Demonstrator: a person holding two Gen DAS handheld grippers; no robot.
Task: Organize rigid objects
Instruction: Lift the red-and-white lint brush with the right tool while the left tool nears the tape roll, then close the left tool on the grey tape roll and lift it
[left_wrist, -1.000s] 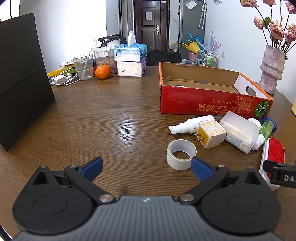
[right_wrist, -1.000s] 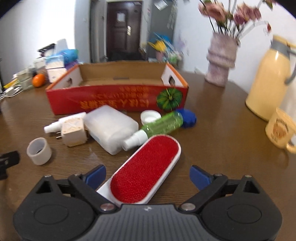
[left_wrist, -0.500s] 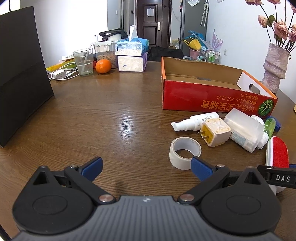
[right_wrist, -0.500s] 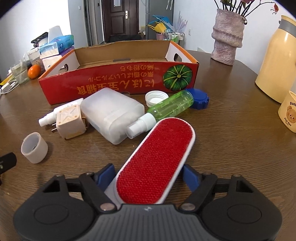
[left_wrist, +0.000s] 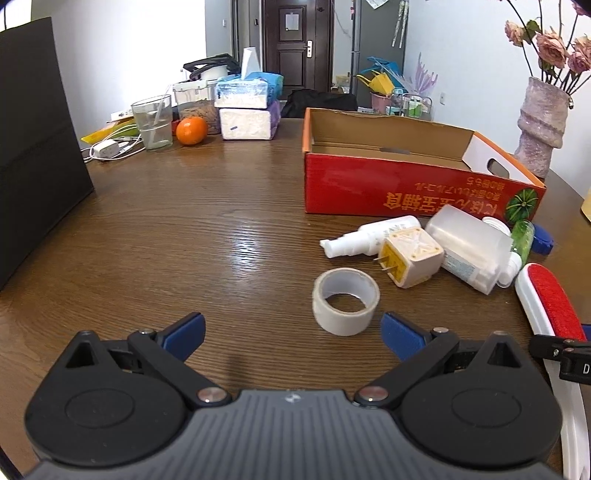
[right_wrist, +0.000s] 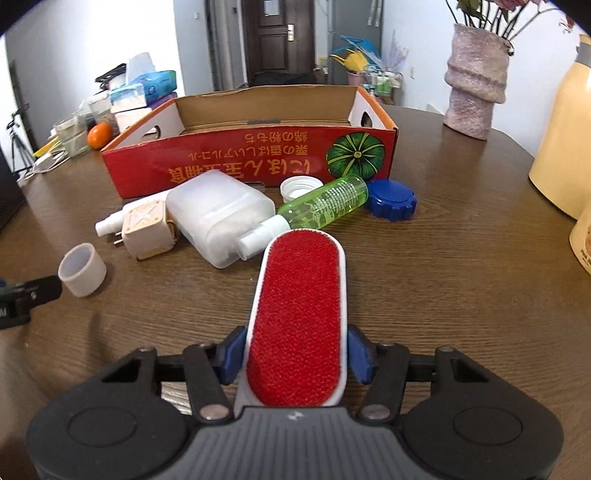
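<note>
My right gripper (right_wrist: 295, 354) is shut on the red lint brush (right_wrist: 295, 317), its blue pads pressing both white sides. The brush also shows at the right of the left wrist view (left_wrist: 550, 299). Beyond it lie a green spray bottle (right_wrist: 325, 206), a frosted plastic container (right_wrist: 218, 214), a beige plug adapter (right_wrist: 146, 232), a white pump bottle (left_wrist: 369, 236), a white cap (right_wrist: 299, 186) and a blue lid (right_wrist: 391, 199). The open red cardboard box (right_wrist: 258, 162) stands behind them. My left gripper (left_wrist: 291, 330) is open and empty, just short of the tape roll (left_wrist: 345, 301).
A stone vase (right_wrist: 476, 81) with flowers and a yellow thermos (right_wrist: 565, 133) stand at the right. A black panel (left_wrist: 33, 147) stands at the left. An orange (left_wrist: 191, 130), a glass (left_wrist: 153, 122) and tissue packs (left_wrist: 247, 107) sit at the far side.
My right gripper has closed from open onto the lint brush, and the brush now points straight ahead. My left gripper stays open near the tape roll.
</note>
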